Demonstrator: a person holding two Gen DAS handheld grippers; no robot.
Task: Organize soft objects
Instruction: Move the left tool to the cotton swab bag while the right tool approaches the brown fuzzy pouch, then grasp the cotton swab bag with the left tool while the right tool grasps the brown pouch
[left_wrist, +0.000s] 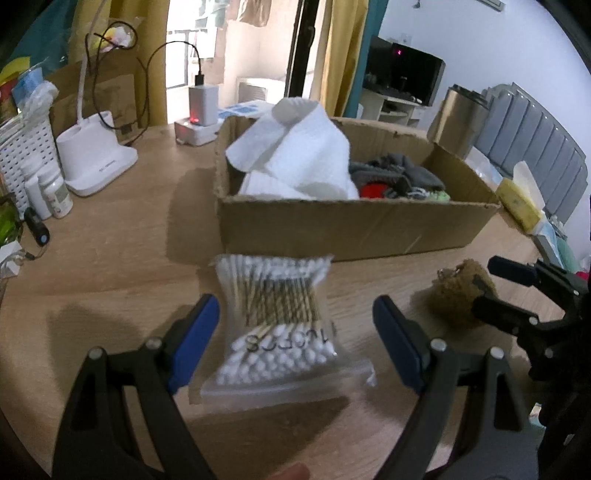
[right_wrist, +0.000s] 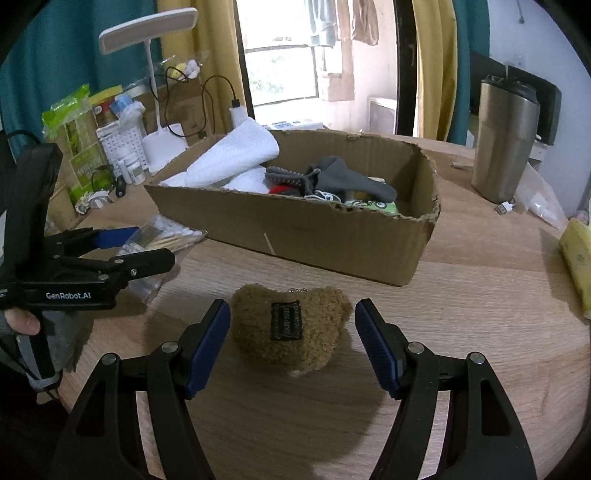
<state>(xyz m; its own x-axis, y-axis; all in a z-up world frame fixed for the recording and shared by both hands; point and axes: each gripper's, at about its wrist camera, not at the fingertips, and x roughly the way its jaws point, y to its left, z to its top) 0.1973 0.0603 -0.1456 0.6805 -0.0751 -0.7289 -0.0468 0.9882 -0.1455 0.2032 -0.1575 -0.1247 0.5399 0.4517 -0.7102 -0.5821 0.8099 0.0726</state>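
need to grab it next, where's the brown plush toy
The brown plush toy lies on the wooden table, between the open right gripper fingers, just before the cardboard box.

Cotton swab bag (left_wrist: 280, 325) print blurred; box (left_wrist: 354, 229) contents half-hidden.

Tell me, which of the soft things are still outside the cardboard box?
Two: the cotton swab bag and the brown plush, both on the table. The white towel and grey cloth lie inside the box.
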